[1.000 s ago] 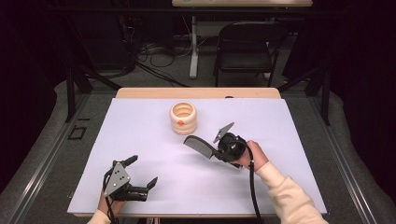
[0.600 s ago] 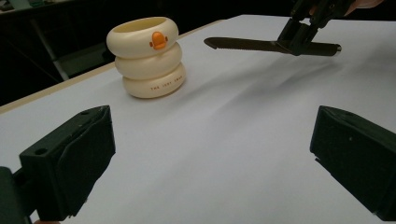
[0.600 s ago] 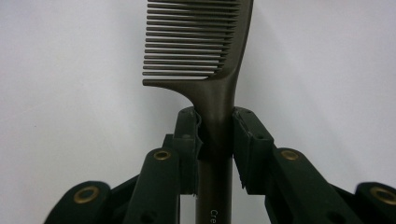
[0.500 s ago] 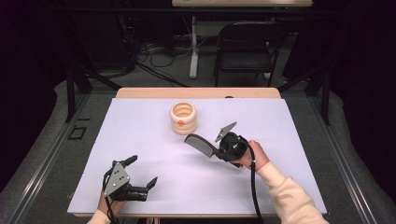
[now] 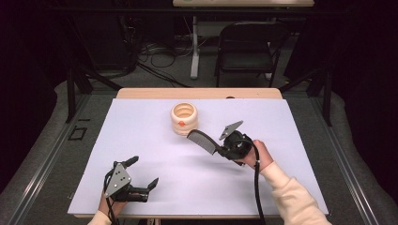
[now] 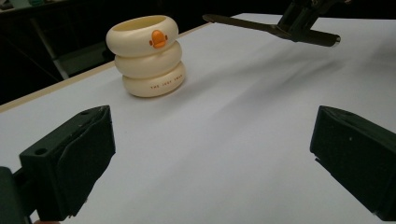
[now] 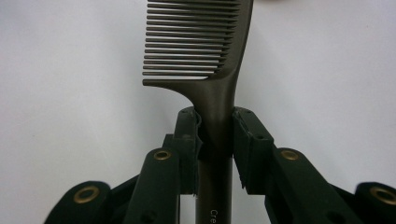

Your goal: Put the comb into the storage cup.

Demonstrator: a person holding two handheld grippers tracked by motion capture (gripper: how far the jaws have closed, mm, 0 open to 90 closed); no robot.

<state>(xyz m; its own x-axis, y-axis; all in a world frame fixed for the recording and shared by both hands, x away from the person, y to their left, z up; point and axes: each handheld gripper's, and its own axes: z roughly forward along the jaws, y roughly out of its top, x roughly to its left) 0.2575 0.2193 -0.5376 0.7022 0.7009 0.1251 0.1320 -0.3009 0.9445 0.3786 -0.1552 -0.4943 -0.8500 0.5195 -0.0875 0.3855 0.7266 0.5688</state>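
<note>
A dark comb (image 5: 202, 140) hangs above the middle of the white table sheet (image 5: 141, 126), its teeth end toward a cream ringed cup (image 5: 184, 118) with an orange duck mark. My right gripper (image 5: 219, 149) is shut on the comb's handle. In the right gripper view both pads clamp the handle of the comb (image 7: 205, 46), just below the teeth, at the right gripper (image 7: 217, 130). My left gripper (image 5: 143, 171) rests low at the front left, open with nothing between its fingers. From the left gripper (image 6: 210, 154) I see the cup (image 6: 149, 56) at the left and the comb (image 6: 271, 29) farther off.
The sheet covers a wooden table whose far edge (image 5: 197, 93) shows behind the cup. A folding chair (image 5: 248, 51) and cables on the floor lie beyond the table. A cable (image 5: 257, 187) trails from the right gripper along the sleeve.
</note>
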